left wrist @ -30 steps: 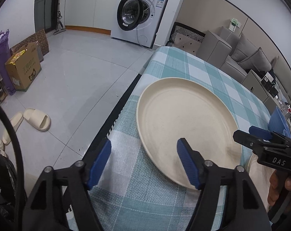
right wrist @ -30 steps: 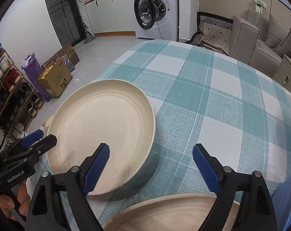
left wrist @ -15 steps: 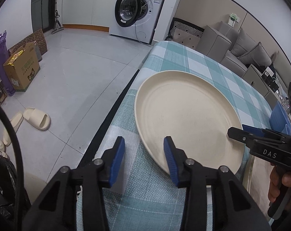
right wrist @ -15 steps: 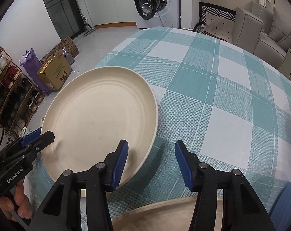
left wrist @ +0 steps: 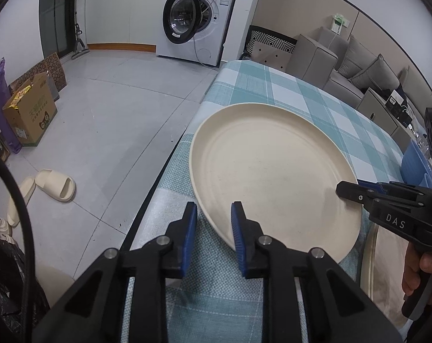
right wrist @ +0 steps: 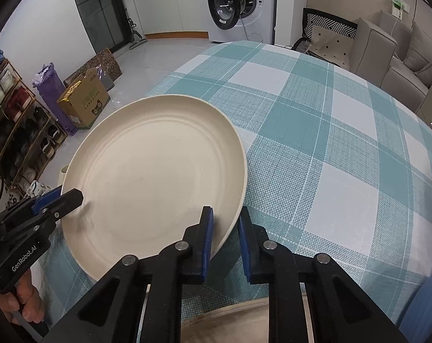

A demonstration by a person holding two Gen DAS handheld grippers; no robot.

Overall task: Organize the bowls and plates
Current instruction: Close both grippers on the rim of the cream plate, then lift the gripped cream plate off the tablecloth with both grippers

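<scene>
Plate (left wrist: 273, 171) first: the big cream one sits at the left edge of the bench (left wrist: 315, 97), on the teal checked cloth, and its left side hangs out a little past that edge.

Starting on the left, the left gripper (left wrist: 213, 228) has its blue pads pressed in on the plate's rim at about 7 o'clock (seen from the left wrist camera). The rim runs between the two pads, so it is pinching the plate. In the right wrist view the same gripper (right wrist: 64, 200) shows at the plate's 8 o'clock, with a hand (right wrist: 24, 300) squeezing its handle.

Moving right, the right gripper (right wrist: 224, 237) is pinching the rim too, at about 5 o'clock in its own view. One pad is inside the plate and one is outside.

A second cream plate (right wrist: 238, 323) lies close to the person, at 6 o'clock below the right gripper. Something blue (left wrist: 415, 163) sits further right; I cannot tell what it is.

The step now looks like lifting the plate with both grippers, maybe to stack it on the near plate. To do it well, both sides should go up together so the plate stays flat. Keep both squeezes firm, since the rim is thin and smooth and could slip. Lift it clear before moving it sideways, so the cloth does not drag along.
</scene>
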